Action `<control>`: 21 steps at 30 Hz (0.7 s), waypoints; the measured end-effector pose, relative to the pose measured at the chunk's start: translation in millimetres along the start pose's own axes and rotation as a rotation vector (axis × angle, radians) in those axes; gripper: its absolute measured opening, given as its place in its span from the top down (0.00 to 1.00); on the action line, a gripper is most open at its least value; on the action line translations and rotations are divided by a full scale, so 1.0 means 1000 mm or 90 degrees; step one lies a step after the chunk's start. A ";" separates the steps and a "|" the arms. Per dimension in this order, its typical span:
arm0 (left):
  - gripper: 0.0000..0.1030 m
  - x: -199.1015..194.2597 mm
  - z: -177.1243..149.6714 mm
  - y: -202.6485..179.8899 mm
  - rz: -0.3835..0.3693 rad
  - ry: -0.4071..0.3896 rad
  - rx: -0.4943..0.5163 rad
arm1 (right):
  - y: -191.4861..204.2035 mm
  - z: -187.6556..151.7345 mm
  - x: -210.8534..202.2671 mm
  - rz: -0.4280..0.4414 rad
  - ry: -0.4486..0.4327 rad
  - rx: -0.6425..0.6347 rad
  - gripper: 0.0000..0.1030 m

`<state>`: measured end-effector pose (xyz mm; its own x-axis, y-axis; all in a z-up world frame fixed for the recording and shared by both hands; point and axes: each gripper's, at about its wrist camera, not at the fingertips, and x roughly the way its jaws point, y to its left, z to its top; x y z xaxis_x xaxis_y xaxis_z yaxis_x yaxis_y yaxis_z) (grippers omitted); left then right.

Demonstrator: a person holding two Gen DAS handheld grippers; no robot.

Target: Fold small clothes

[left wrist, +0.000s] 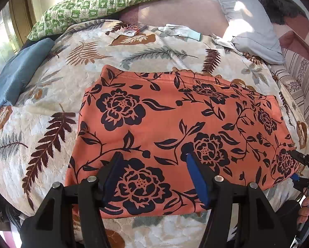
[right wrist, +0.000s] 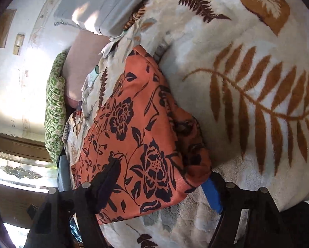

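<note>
While the orange floral garment (left wrist: 175,128) is lying folded flat mid-frame on the leaf-print blanket (left wrist: 40,124), I'm holding my left gripper (left wrist: 154,177) low-center w/ fingers spread wide over its near edge, gripping nothing. At far right, my right gripper (right wrist: 164,188) is straddling the garment's corner, jaws apart; can't tell if it's pinching the cloth.

text: none legible | labels: none | red packet (left wrist: 133,28): print too small
</note>
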<state>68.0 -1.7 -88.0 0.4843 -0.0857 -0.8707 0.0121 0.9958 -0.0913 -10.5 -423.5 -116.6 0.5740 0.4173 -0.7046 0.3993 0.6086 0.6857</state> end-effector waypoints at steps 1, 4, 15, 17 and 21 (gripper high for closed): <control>0.37 0.001 0.000 0.000 -0.002 0.002 -0.001 | -0.006 0.000 0.002 -0.003 0.002 0.020 0.26; 0.38 0.005 0.001 -0.001 -0.004 0.004 -0.001 | -0.014 0.001 -0.001 0.020 -0.007 0.066 0.25; 0.35 0.050 -0.008 -0.028 0.047 0.052 0.113 | 0.014 0.008 0.006 -0.047 -0.004 -0.028 0.86; 0.45 0.042 -0.002 -0.015 0.013 0.057 0.078 | 0.045 0.004 -0.006 -0.038 -0.028 -0.084 0.86; 0.45 0.000 0.002 0.033 -0.015 0.004 -0.016 | 0.143 -0.018 -0.022 0.017 -0.057 -0.233 0.86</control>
<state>70.6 31.2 -90.0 0.4793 -0.1101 -0.8707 0.0021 0.9922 -0.1243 21.1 -333.2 -6.8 0.6473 0.3855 -0.6576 0.1104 0.8062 0.5813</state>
